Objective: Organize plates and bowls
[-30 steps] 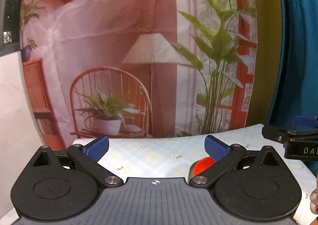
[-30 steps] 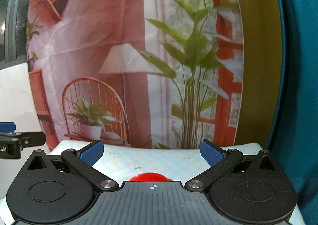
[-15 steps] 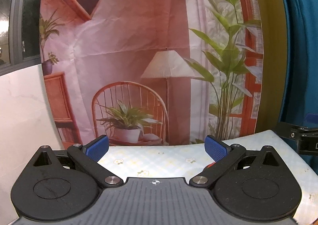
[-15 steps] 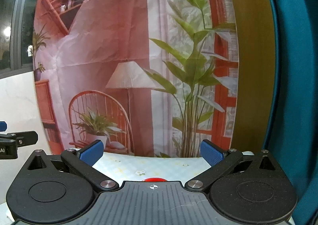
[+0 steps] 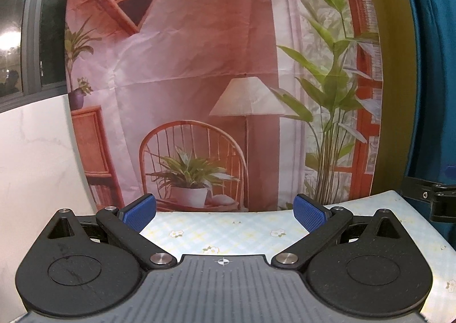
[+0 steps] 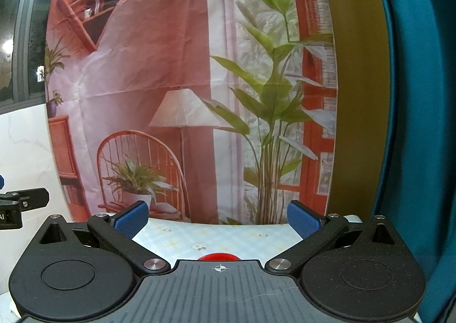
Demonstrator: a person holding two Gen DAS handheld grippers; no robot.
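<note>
Both grippers hang level above the table [image 5: 228, 234], which wears a pale checked cloth with small flowers, and both point toward its far edge. The left gripper [image 5: 225, 213] has its blue-padded fingers [image 5: 139, 211] spread wide with nothing between them. The right gripper [image 6: 218, 219] is spread just as wide and empty too. A red dish [image 6: 219, 257] (plate or bowl, I cannot tell, since only a sliver of rim shows) sits on the cloth right below the right gripper's body, near the middle of the table. Behind the far edge hangs a printed backdrop [image 5: 199, 66] of a lamp, a wicker chair and plants; a teal curtain [image 6: 421, 123] falls along the right side
</note>
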